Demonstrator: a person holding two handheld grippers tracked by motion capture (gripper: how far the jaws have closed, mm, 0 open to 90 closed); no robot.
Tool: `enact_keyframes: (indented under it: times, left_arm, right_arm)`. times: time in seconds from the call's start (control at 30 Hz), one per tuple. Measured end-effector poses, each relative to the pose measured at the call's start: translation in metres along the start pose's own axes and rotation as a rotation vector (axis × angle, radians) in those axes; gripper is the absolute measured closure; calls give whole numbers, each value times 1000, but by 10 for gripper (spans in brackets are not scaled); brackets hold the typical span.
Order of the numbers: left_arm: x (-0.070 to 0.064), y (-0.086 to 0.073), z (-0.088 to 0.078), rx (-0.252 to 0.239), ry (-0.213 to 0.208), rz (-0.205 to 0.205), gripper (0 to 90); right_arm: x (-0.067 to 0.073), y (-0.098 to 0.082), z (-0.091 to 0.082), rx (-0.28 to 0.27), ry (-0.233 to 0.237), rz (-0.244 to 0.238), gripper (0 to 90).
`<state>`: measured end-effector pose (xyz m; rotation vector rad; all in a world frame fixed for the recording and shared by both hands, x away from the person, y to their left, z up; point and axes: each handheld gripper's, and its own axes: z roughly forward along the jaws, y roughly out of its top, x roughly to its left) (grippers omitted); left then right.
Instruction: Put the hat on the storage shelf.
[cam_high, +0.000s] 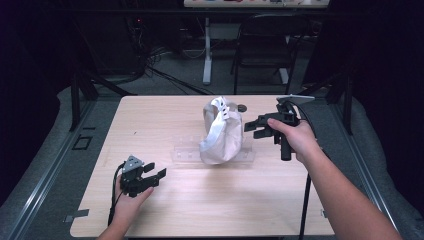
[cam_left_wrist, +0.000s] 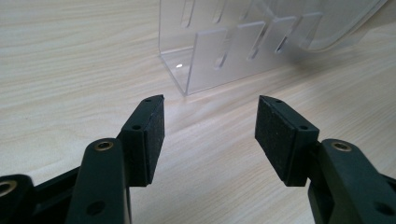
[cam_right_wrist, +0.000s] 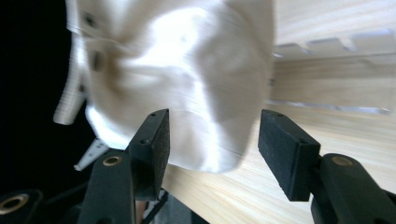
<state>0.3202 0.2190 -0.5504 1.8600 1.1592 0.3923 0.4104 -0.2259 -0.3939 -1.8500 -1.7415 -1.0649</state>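
On the clear rack (cam_high: 186, 154), a crumpled white cap (cam_high: 220, 134) stands upright.

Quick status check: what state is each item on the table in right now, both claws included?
White cap: upright on the clear stand, crumpled, not gripped.
Clear stand: flat on the table, its slotted wall upright, untouched.
Left claw: open, nothing between its pads, short of the stand.
Right claw: open, beside the cap, pads not pressing on it.
Table: holds the stand and cap.
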Motion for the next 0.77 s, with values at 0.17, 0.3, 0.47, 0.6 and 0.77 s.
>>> enact_keyframes:
  times: [0.17, 0.3, 0.47, 0.6, 0.77]
  left_arm:
    - [1, -2, 2, 17, 4, 7, 432]
    - [1, -3, 4, 18, 7, 3, 432]
    - [1, -4, 6, 24, 6, 5, 432]
    - [0, -4, 7, 28, 1, 9, 432]
    - [-2, -5, 7, 26, 0, 19, 430]
  right_arm:
    - [-19, -11, 7, 23, -93, -20, 443]
    - [-31, -22, 14, 41, -143, -21, 448]
    - [-44, -34, 21, 52, -180, -29, 452]
    - [-50, -40, 25, 63, -199, -34, 452]
    - [-58, -49, 28, 56, -201, -49, 450]
